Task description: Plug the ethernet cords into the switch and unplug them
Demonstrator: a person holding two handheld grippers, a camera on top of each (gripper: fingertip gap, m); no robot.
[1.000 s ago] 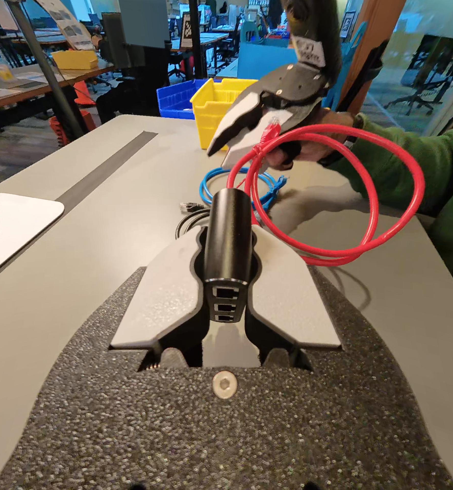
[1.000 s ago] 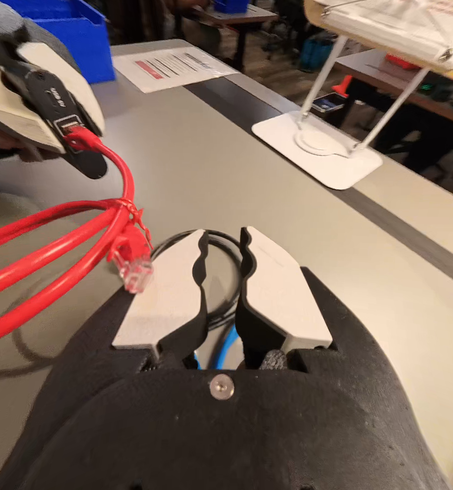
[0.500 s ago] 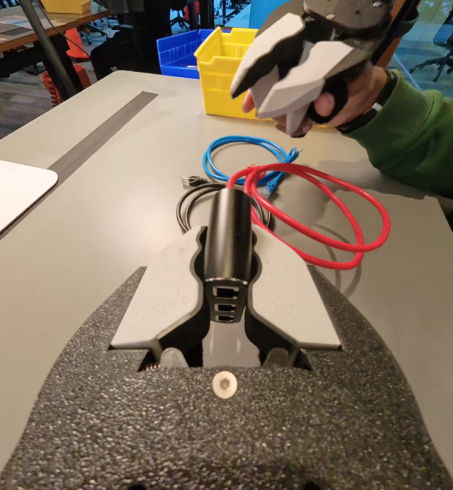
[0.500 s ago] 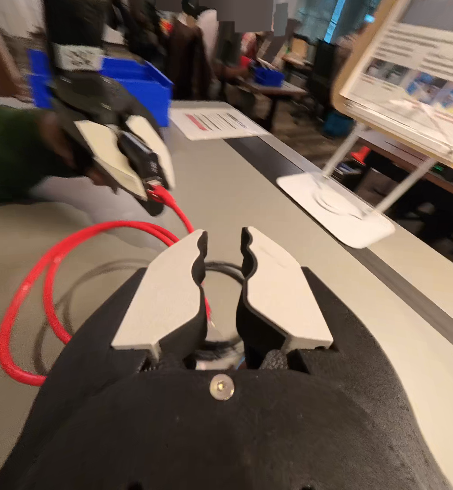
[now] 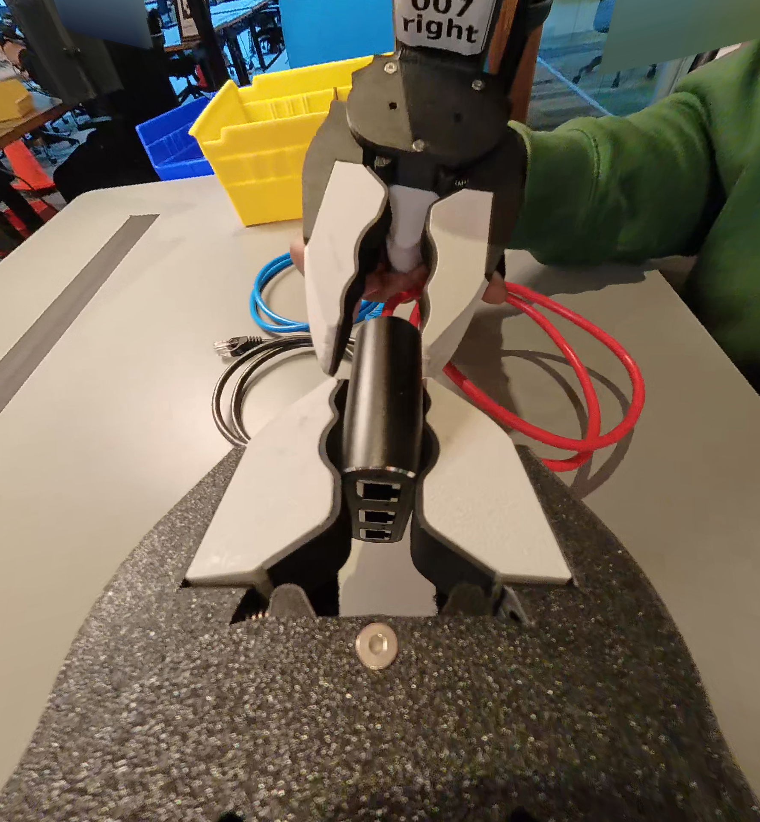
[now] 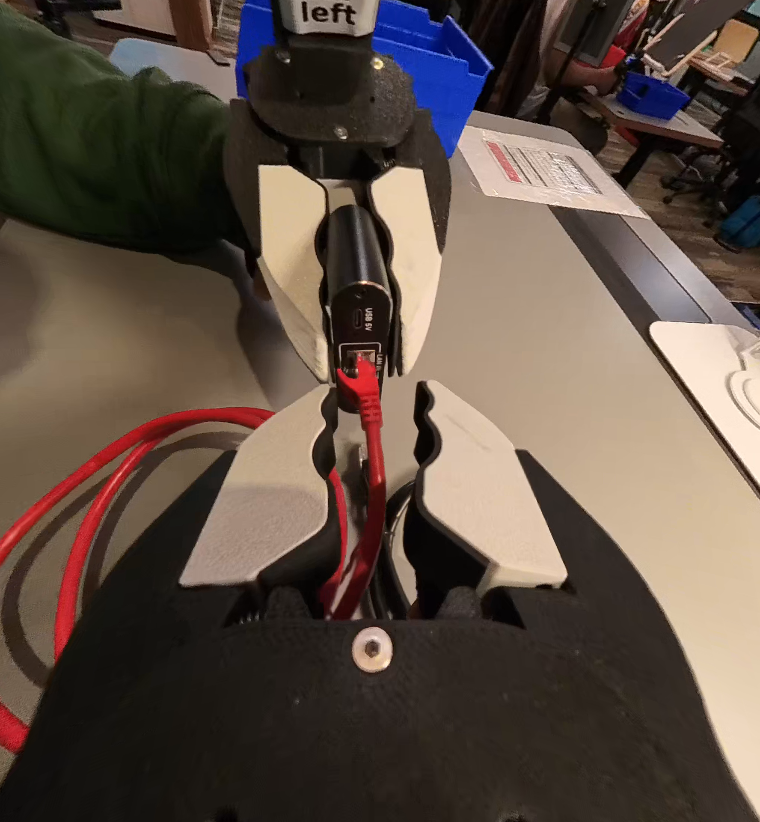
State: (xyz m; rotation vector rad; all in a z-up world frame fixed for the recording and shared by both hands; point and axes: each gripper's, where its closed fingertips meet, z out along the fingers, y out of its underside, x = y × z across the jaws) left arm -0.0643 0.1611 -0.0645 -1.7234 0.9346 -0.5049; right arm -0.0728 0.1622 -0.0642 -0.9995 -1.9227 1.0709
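Above the worktop (image 5: 102, 445), left hand-held gripper (image 5: 380, 445) is clamping the black switch (image 5: 380, 400). Right hand-held gripper (image 6: 371, 427), jaws apart, is straddling the red cord (image 6: 371, 453), plug seemingly seated at 12 o'clock. Close squarely on the plug boot, pinch tab, pull straight.

The grey surface (image 5: 80, 445) has a dark strip (image 5: 58, 307) running along it. On it lie a coiled blue cord (image 5: 267, 307), a coiled black cord (image 5: 231, 391) with its plug (image 5: 231, 344) free, and loops of a red cord (image 5: 591, 391) resting beside them. A yellow bin (image 5: 258, 147) stands at the far edge, with a blue bin (image 5: 169, 142) next to it, possibly just off the edge. A laminated sheet (image 6: 547, 169) lies flat, and a white stand base (image 6: 734, 396) sits near the strip.
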